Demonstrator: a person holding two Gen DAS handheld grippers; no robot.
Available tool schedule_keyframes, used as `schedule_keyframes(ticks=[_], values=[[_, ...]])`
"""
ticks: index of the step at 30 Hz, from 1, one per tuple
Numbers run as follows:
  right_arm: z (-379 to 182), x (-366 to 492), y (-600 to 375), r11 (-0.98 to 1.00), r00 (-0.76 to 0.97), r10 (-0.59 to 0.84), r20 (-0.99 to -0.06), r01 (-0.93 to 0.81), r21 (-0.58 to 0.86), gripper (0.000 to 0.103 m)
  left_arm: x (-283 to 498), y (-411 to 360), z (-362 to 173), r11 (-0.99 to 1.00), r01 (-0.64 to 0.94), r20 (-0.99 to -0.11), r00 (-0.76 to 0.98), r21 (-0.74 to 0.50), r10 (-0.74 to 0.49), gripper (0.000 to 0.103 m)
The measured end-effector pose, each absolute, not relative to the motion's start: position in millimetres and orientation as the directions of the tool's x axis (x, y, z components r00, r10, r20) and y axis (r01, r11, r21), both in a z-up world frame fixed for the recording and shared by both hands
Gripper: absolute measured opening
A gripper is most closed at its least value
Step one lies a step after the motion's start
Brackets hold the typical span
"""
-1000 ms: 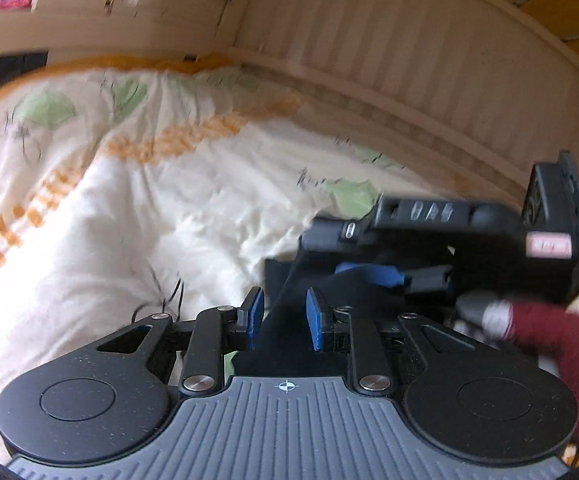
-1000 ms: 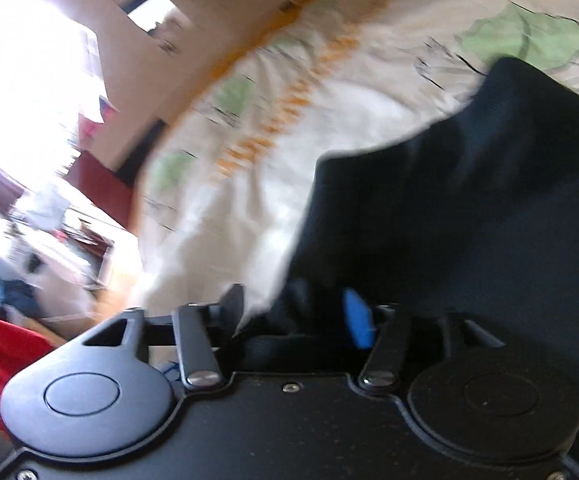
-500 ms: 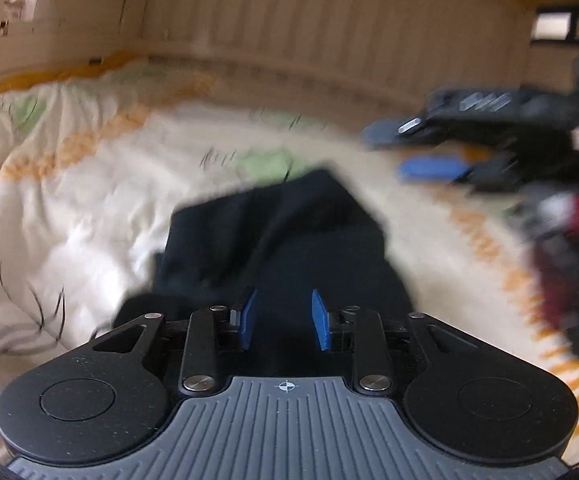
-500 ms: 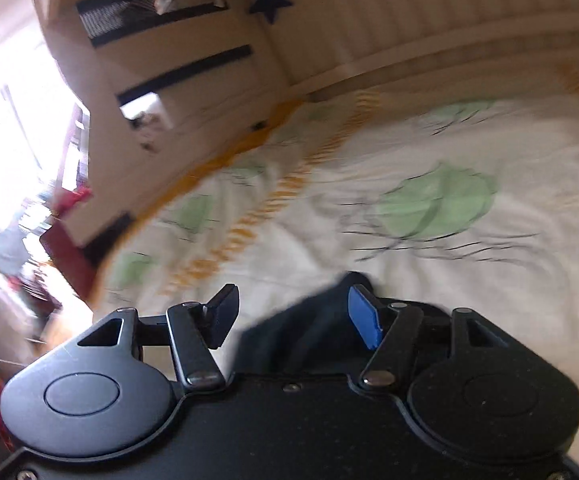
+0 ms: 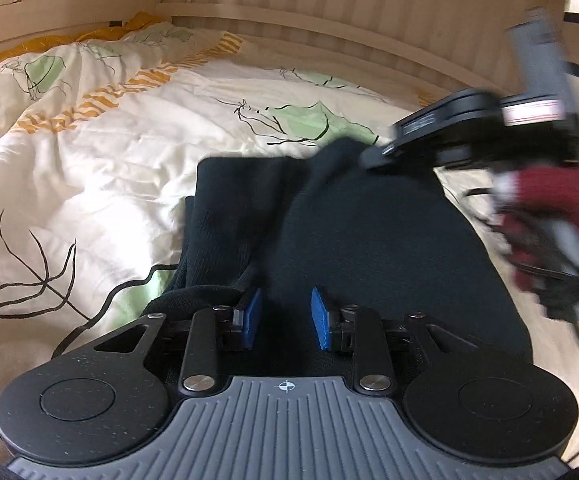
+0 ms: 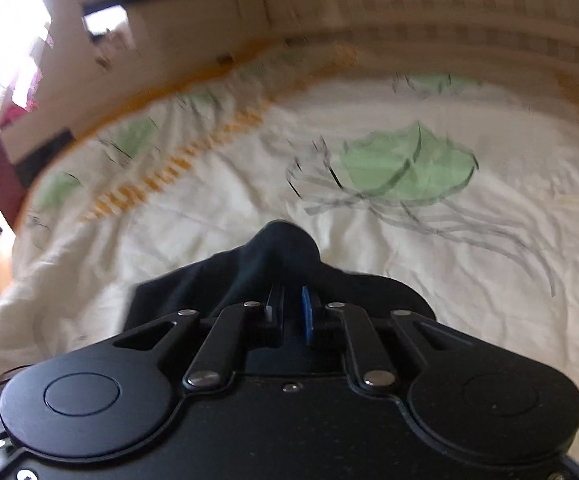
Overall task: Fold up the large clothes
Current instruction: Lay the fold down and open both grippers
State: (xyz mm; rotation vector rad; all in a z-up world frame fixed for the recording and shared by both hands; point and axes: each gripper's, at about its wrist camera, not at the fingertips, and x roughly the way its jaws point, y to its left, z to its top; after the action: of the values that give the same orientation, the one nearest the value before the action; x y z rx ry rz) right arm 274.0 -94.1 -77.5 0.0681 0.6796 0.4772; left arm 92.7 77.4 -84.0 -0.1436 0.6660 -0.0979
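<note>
Clamping a peak of dark fabric, the right gripper (image 6: 289, 312) has its two blue-padded fingers drawn together, with a pinch of the black garment (image 6: 281, 248) caught between them and rising into a small hump just ahead of the tips. In the left wrist view the same tool shows from the side, its black body (image 5: 449, 128) reaching in from the right, with its tip on the far right corner of the garment (image 5: 369, 232). A hand (image 5: 549, 216) in a dark red knitted glove carries it, blurred.

The left gripper (image 5: 285, 316) stands with its blue pads (image 5: 252, 314) a modest way apart. Black cloth lies between and under them, but whether the pads press on it cannot be told from this angle.

The garment is spread over the middle of the bed, its near end under the left gripper and its far end towards the wall. One flat layer with a straight far edge lies on its left side, and a fuller rounded layer overlaps it on the right.

Under it lies a cream quilt (image 5: 89, 168) printed with green leaves, thin black stems and a band of orange stripes, rumpled towards the far left corner of the bed. A pale slatted wooden wall (image 5: 329, 4) runs along the bed's far edge.
</note>
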Motion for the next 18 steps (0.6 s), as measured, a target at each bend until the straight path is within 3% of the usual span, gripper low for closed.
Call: schedule_keyframes(ticks=[3,7,14,18], values=[[-102.0,304.9,-87.0,0.903,0.618,0.422,-0.664,-0.356,0.242,0.000,92.7,76.9,-84.9,0.986,0.045,-0.610,0.781,-0.159,-0.134,0.028],[-112.6,309.9,-84.6,0.905,0.589,0.415,-0.693,-0.344,0.249,0.000,91.1,78.4,-86.6,0.986,0.047,-0.603,0.786,-0.159,-0.135,0.028],[-110.8,298.3,-91.5,0.898,0.626,0.434,-0.648,-0.356,0.258,0.000,87.7,73.3,-87.3,0.991,0.057,-0.599,0.792,-0.122,-0.120,0.028],[-104.9,288.8,-96.1,0.884,0.657,0.466,-0.593,-0.376,0.278,0.014,88.1,72.9,-86.4,0.991,0.053,-0.601,0.790,-0.122,-0.117,0.028]])
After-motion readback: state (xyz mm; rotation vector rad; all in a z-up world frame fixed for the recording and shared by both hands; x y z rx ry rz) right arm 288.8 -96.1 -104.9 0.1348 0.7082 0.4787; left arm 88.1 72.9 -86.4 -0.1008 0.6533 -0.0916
